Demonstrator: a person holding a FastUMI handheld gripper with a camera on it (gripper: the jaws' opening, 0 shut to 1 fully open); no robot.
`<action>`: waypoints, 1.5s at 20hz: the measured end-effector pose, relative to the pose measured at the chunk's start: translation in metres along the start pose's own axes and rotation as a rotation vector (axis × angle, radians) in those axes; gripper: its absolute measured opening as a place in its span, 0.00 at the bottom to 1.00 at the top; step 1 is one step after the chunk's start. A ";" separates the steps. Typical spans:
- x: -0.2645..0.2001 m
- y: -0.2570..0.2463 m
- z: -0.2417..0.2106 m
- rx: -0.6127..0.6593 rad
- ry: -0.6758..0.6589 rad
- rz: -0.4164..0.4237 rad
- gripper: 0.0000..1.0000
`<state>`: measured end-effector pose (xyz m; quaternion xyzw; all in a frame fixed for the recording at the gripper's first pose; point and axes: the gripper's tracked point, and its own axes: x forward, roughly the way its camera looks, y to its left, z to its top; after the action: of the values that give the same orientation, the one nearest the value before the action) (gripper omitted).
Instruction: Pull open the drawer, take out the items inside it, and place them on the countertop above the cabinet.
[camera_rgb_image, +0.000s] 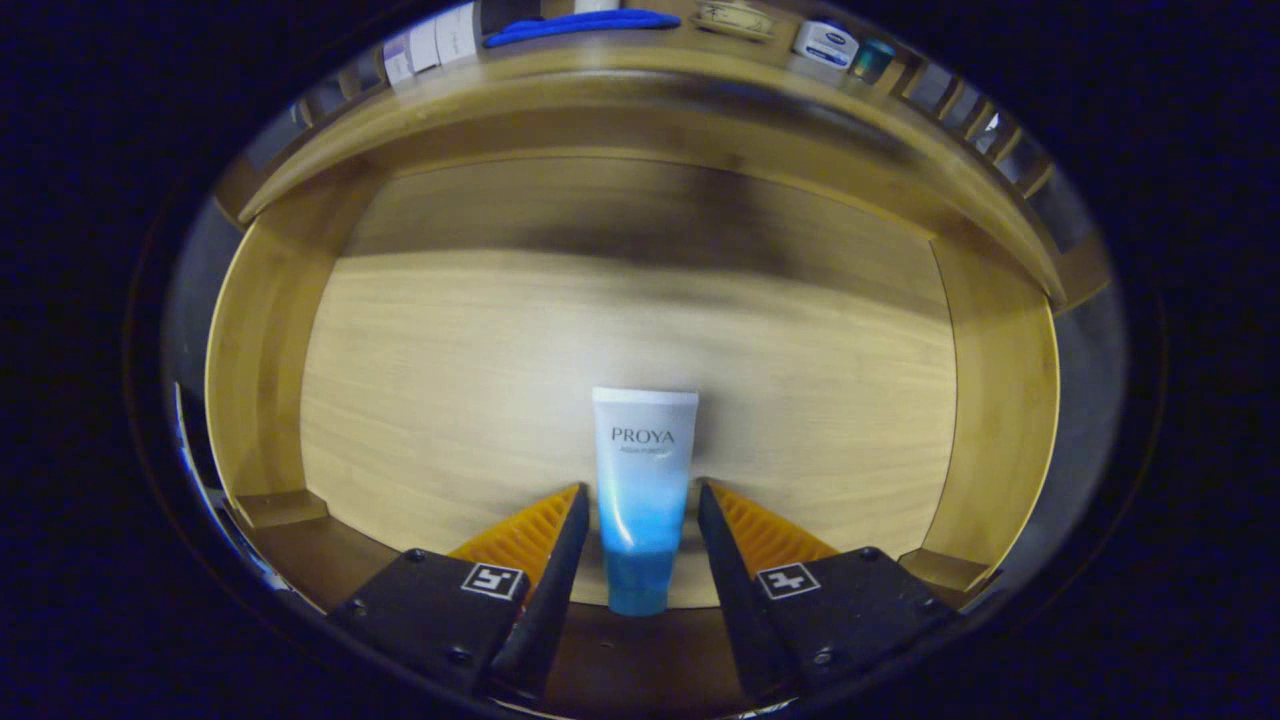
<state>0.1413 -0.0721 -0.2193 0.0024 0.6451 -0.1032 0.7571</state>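
The wooden drawer (262, 380) stands pulled open and I look down into it. A white tube fading to blue (643, 450) lies on the drawer's floor, cap end toward me. My gripper (642, 488) is open with one finger on each side of the tube's lower half. A narrow gap shows on both sides and neither pad presses it. The countertop (700, 75) of the cabinet runs beyond the drawer's far edge.
On the countertop lie a blue flat object (580, 25), white boxes (430, 45), a white jar (825, 42) and a small teal bottle (872, 58). The drawer's side walls rise left and right. Bare drawer floor stretches beyond the tube.
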 end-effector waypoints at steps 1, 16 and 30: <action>-0.001 0.001 0.001 0.005 -0.016 0.003 0.70; -0.103 -0.004 0.034 -0.004 -0.289 0.027 0.47; -0.163 -0.002 0.140 0.010 -0.480 0.072 0.46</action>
<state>0.2542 -0.0679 -0.0367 0.0045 0.4458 -0.0770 0.8918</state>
